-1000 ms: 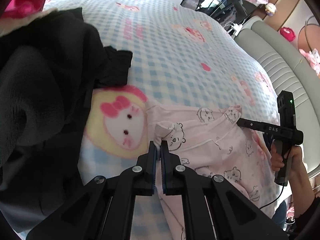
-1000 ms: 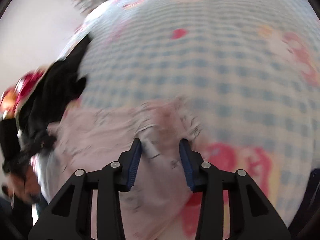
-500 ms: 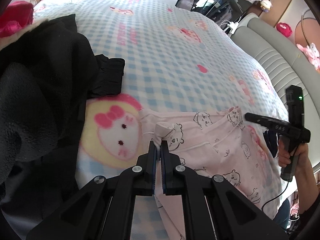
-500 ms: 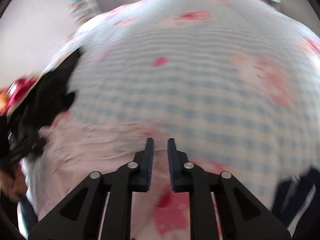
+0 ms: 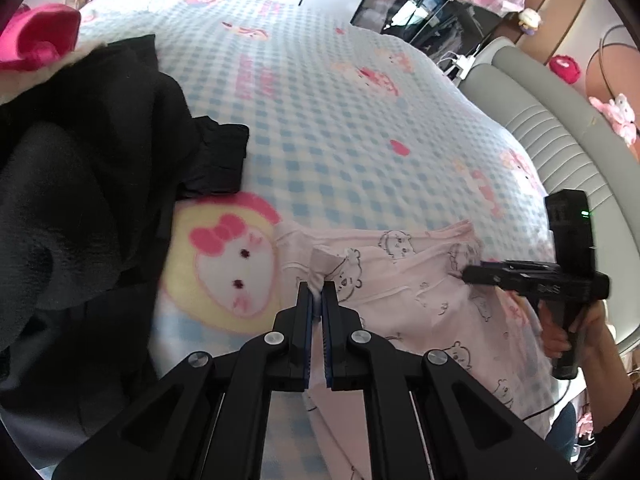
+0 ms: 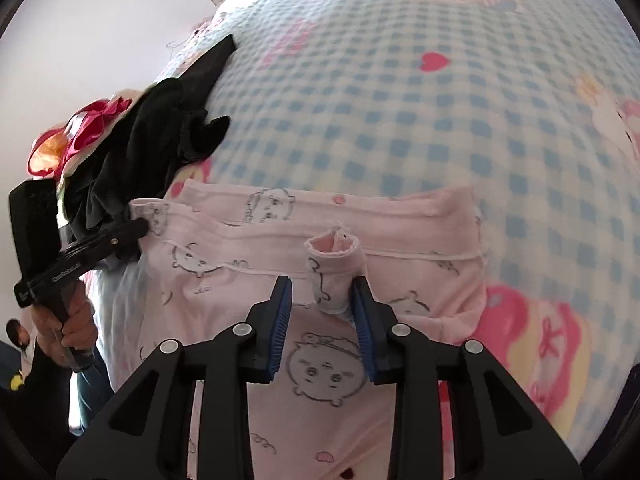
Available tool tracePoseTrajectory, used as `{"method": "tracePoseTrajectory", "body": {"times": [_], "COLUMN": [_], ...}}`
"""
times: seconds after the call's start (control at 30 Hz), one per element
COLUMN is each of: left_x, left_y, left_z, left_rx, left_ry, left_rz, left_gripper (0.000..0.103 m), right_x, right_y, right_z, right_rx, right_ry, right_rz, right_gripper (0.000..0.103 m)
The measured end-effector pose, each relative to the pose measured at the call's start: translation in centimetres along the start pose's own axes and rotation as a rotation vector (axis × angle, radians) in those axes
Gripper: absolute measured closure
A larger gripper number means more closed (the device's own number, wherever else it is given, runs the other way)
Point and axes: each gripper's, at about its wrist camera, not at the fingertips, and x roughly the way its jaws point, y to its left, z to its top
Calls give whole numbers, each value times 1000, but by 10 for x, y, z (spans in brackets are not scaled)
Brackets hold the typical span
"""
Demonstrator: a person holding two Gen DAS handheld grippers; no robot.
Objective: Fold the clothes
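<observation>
Left wrist view: the left gripper (image 5: 318, 294) is clenched on a corner of the pink garment (image 5: 420, 288), which spreads to its right over the checked blanket (image 5: 320, 128).

Right wrist view: the right gripper (image 6: 322, 298) is opening, a rolled cuff (image 6: 334, 268) between its jaws, seemingly touching only the right pad. If it closes off-centre, the cuff could slip free.

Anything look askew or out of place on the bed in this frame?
Yes: a sleeve cuff lies folded across the middle of the pink garment. Beside it, dark clothes sit in an unsorted heap on the checked blanket.
</observation>
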Motion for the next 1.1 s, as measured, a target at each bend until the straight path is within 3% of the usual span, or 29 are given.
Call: {"method": "tracePoseTrajectory", "body": {"times": [0.07, 0.1, 0.13, 0.23, 0.33, 0.43, 0.5, 0.53, 0.6, 0.63, 0.7, 0.77, 0.9, 1.03, 1.1], "left_x": [6, 5, 2, -13, 14, 47, 32, 21, -2, -12, -16, 4, 66, 102, 113], "left_y": [-1, -3, -5, -12, -4, 6, -6, -15, -32, -42, -70, -94, -135, -154, -156], "left_z": [3, 5, 9, 25, 35, 35, 34, 34, 34, 35, 38, 40, 38, 34, 30], "left_rx": [5, 9, 15, 44, 46, 23, 38, 49, 71, 87, 138, 133, 92, 7, 14], "left_ry": [14, 10, -6, -70, 9, 140, 89, 45, -43, -83, -100, -30, 131, 184, 194], "left_rz": [19, 20, 13, 5, 30, 189, 234, 236, 241, 229, 84, -91, -293, -365, -316], "left_gripper": [99, 99, 99, 99, 96, 94, 93, 93, 93, 92, 93, 93, 93, 93, 93], "right_x": [4, 7, 11, -15, -40, -30, -26, -32, -53, -60, -65, -58, -32, -25, -26], "right_y": [-10, -14, -19, -19, -24, -41, -45, -45, -48, -52, -65, -70, -50, -38, -37], "right_z": [2, 3, 4, 1, -2, -4, -10, -14, -19, -18, -19, -17, -16, -24, -27], "right_rx": [27, 42, 57, 95, 130, 196, 219, 216, 225, 253, 309, 292, 161, 137, 129], "right_ry": [-7, -4, -2, -114, -215, -154, -114, -133, -218, -257, -287, -245, -141, -124, -124], "right_rz": [-54, -69, -84, -97, -133, -132, -107, -104, -120, -130, -161, -183, -131, -91, -77], "right_gripper": [68, 73, 91, 99, 99, 95, 83, 76, 74, 74, 74, 76, 78, 78, 78]}}
